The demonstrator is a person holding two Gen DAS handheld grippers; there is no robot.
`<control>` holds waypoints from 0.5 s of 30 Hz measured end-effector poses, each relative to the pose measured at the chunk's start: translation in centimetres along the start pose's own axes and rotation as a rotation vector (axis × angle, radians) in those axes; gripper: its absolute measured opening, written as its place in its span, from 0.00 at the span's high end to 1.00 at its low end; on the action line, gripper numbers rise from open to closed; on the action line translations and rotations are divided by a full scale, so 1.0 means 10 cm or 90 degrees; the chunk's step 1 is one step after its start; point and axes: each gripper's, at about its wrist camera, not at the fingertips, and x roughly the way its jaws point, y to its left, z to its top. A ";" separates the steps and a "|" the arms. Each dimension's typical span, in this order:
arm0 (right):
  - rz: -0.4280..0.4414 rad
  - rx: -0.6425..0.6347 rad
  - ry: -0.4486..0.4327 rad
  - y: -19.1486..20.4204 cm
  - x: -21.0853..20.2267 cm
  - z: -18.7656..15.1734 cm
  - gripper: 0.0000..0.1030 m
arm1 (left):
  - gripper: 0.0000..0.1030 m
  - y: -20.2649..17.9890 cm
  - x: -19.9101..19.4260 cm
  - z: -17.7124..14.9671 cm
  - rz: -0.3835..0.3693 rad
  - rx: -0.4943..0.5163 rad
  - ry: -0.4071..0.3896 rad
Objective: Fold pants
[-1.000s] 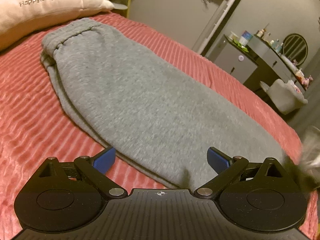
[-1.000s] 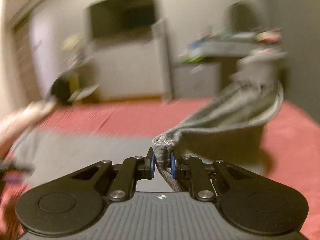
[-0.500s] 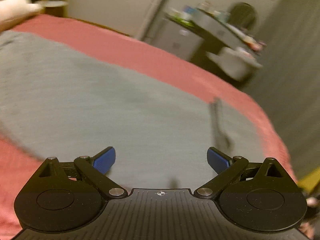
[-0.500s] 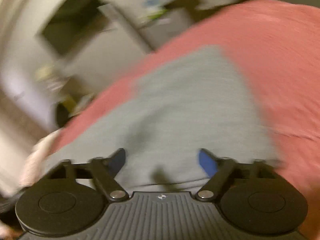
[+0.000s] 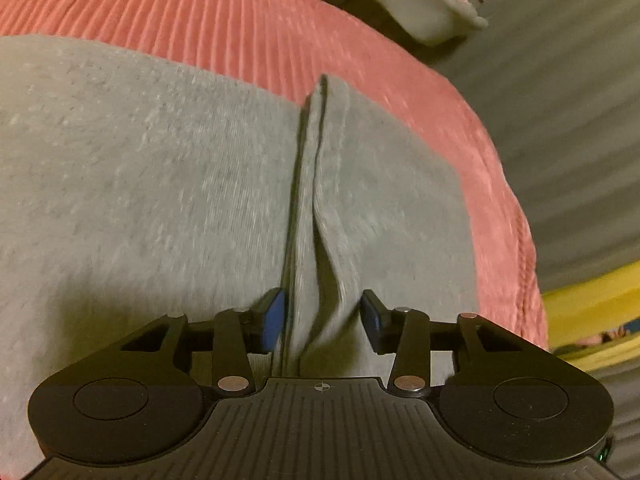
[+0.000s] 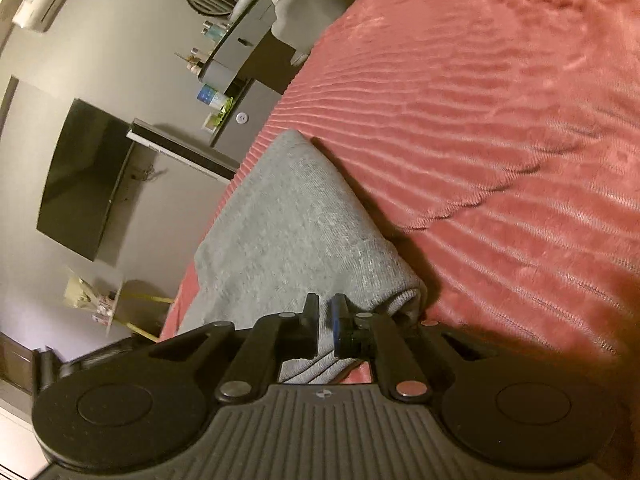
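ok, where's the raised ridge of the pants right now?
Left wrist view: the ridge of the grey pants runs up the frame's centre from between the left gripper pads, on the red bedspread, near its right edge.

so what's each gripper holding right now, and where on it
Right gripper: grey pants, by an edge. Left gripper, jaws just closing, straddles a raised fold, not yet pinched.

No text can be read.

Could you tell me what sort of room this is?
Most likely a bedroom: grey pants lie on a bed's red ribbed bedspread, with a wall-mounted TV and a dressing table holding bottles nearby.
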 end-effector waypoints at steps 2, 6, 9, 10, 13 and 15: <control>0.008 0.007 -0.001 -0.03 0.03 0.00 0.94 | 0.47 0.06 0.07 0.04 -0.037 -0.047 0.006; 0.018 0.000 0.000 0.03 0.13 0.09 0.88 | 0.80 0.10 0.19 0.06 -0.039 -0.074 0.008; 0.026 -0.026 -0.003 0.12 0.11 0.09 0.73 | 0.85 -0.01 0.12 -0.01 -0.033 -0.050 -0.015; 0.026 -0.037 -0.006 0.15 0.10 0.08 0.67 | 0.85 -0.10 0.07 -0.03 -0.032 -0.034 -0.030; 0.030 -0.062 -0.015 0.27 0.01 0.06 0.47 | 0.86 -0.19 -0.18 -0.08 -0.037 0.003 -0.057; 0.034 -0.071 -0.017 0.36 -0.03 0.05 0.41 | 0.86 -0.18 -0.36 -0.13 -0.034 0.018 -0.070</control>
